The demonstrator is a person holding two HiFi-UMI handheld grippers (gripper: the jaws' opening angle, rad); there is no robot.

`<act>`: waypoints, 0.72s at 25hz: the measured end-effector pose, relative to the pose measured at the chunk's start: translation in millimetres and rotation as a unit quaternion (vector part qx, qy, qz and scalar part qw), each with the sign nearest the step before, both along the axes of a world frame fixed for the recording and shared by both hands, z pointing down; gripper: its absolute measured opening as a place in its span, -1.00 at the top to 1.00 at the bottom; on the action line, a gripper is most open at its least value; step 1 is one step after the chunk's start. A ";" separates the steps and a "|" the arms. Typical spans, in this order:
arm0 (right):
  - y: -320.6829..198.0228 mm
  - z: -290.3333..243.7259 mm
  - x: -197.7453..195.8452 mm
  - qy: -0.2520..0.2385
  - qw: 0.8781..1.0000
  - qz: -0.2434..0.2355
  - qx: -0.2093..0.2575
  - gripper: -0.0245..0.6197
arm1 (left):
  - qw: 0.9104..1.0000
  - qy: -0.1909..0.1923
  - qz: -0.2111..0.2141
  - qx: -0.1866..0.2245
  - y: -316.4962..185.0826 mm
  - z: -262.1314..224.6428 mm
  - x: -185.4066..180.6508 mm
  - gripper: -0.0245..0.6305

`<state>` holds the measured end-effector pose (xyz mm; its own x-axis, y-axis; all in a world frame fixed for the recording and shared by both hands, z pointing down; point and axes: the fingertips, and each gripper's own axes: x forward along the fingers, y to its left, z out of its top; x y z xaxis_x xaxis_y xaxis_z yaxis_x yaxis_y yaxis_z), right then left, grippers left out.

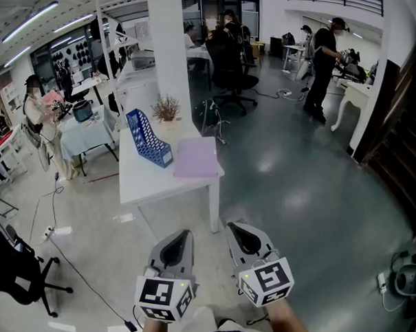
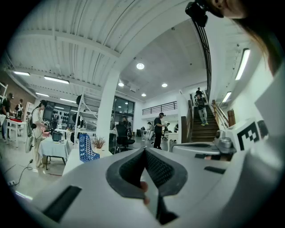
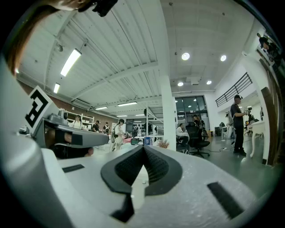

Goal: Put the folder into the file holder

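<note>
A lilac folder lies flat on the near right corner of a white table. The blue mesh file holder stands just left of it, also seen far off in the left gripper view as the file holder. My left gripper and right gripper hang side by side over the floor, well short of the table, both level and pointing toward it. Each has its jaws shut with nothing between them: left gripper, right gripper. The folder is hidden in both gripper views.
A small dried plant stands behind the file holder beside a white pillar. A black office chair is beyond the table. People stand at the far right and at the left. Grey floor lies between me and the table.
</note>
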<state>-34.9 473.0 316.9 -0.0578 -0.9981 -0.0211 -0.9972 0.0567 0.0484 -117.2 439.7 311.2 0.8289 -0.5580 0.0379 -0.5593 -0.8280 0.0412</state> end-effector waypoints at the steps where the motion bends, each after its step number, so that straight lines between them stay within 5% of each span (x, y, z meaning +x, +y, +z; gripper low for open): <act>1: -0.4 -0.3 -0.2 -0.002 1.000 0.000 0.001 0.93 | 1.000 0.001 0.001 0.000 -0.6 -0.5 0.3 0.91; 18: -50.0 0.6 -13.6 -0.017 1.000 0.015 0.002 0.92 | 1.000 0.001 0.025 -0.005 -47.5 6.6 -8.2 0.91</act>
<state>-48.5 423.0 317.5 -0.0279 -0.9993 -0.0260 -0.9995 0.0275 0.0142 -125.3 392.1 317.8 0.8557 -0.5158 0.0416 -0.5174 -0.8542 0.0507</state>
